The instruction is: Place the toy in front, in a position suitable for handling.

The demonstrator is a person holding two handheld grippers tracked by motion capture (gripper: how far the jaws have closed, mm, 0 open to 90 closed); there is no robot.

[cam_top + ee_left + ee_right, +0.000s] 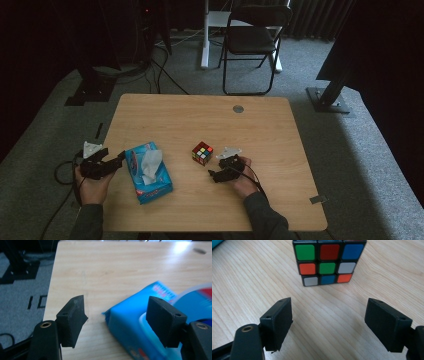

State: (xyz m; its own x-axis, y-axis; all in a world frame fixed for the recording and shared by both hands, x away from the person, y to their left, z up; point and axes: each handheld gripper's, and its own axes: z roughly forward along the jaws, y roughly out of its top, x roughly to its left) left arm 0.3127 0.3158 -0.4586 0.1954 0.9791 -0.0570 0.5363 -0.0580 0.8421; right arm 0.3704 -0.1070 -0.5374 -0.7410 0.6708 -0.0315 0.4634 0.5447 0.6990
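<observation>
Right gripper [328, 325] spread wide, grasping nothing; puzzle cube [328, 262] sits dead ahead of my jaws, not yet between them, mid-desk [260, 130]. My left gripper [107, 164] is released too, over by the tissue pack [148, 172], farther from the cube.

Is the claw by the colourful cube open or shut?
Open. The right gripper has its jaws wide apart with bare table between them, and the cube sits ahead, untouched.

One camera is looking down at the whole desk [210, 115] from above; two are riding low, each facing along it.
</observation>
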